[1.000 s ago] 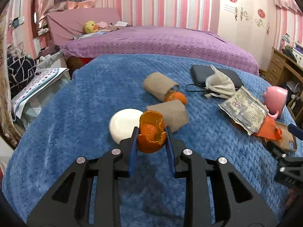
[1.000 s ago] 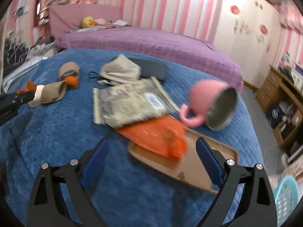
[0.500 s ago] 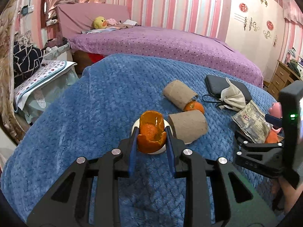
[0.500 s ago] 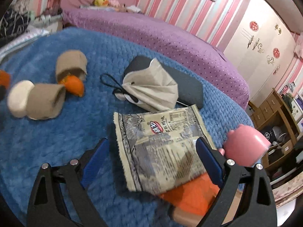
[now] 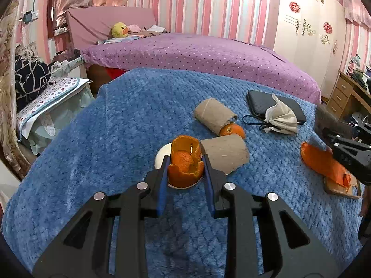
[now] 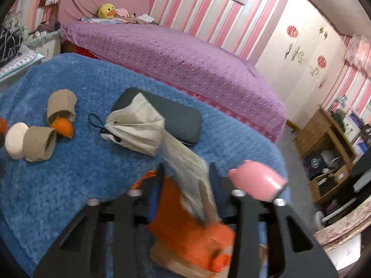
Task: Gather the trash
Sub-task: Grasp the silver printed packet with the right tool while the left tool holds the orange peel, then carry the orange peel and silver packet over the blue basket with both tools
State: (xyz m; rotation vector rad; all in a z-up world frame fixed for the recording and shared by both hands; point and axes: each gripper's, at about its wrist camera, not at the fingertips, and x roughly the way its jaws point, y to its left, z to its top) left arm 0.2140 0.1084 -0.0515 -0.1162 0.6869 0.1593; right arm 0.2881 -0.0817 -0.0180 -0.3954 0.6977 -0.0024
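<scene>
My left gripper [image 5: 185,170] is shut on a hollow orange peel [image 5: 185,162], held above the blue blanket [image 5: 104,143]. Behind it lie a white disc [image 5: 161,158], two cardboard tubes [image 5: 225,154] and an orange piece [image 5: 233,130]. My right gripper [image 6: 186,185] is shut on a grey printed snack wrapper [image 6: 189,173], lifted over an orange wrapper [image 6: 183,229] on a brown tray [image 6: 183,264]. The tubes [image 6: 38,143] also show at the left of the right wrist view.
A beige pouch [image 6: 136,129] lies on a black case [image 6: 176,118]. A pink mug [image 6: 257,183] stands just right of my right gripper. The purple bed [image 5: 208,53] is behind; a desk [image 6: 329,139] stands at right.
My right gripper has closed on the grey snack wrapper and lifted it off the orange wrapper. My left gripper still holds the peel and has shifted slightly.
</scene>
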